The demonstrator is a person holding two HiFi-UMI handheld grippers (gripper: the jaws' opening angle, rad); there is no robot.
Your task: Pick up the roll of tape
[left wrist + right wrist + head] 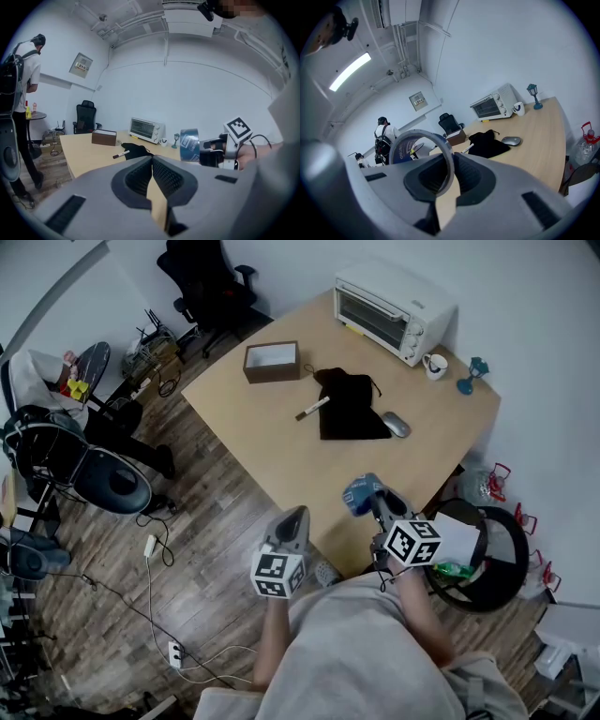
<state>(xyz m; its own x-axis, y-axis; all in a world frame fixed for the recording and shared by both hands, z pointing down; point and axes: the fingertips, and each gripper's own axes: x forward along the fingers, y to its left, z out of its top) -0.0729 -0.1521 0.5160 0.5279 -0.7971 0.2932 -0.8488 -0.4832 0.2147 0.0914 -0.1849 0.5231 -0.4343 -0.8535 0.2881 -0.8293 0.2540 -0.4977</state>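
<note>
The roll of tape [360,491] is already off the table [281,451]. It hangs in the air over the table's near edge, held by the right gripper [369,501]. In the right gripper view the jaws pinch the wall of the blue ring [404,151] from both sides, one jaw inside the ring and one outside, and the ring stands upright. The left gripper view shows the same roll [189,145] clear above the table top, with nothing under it. So I judge that the picking up itself is done. What is left, at most, is to keep the grip firm and carry the roll where it is wanted. The left gripper [294,518] is just off the table's near edge, beside the right one but apart from the roll. Its jaws are pressed together with nothing between them, so it takes no part in the hold. Further in on the table lie a black pouch [352,409], a marker [312,409] and a mouse [396,424]. At the table's far side stand a brown box [272,362] and a toaster oven [389,310], all well apart from the roll.
</note>
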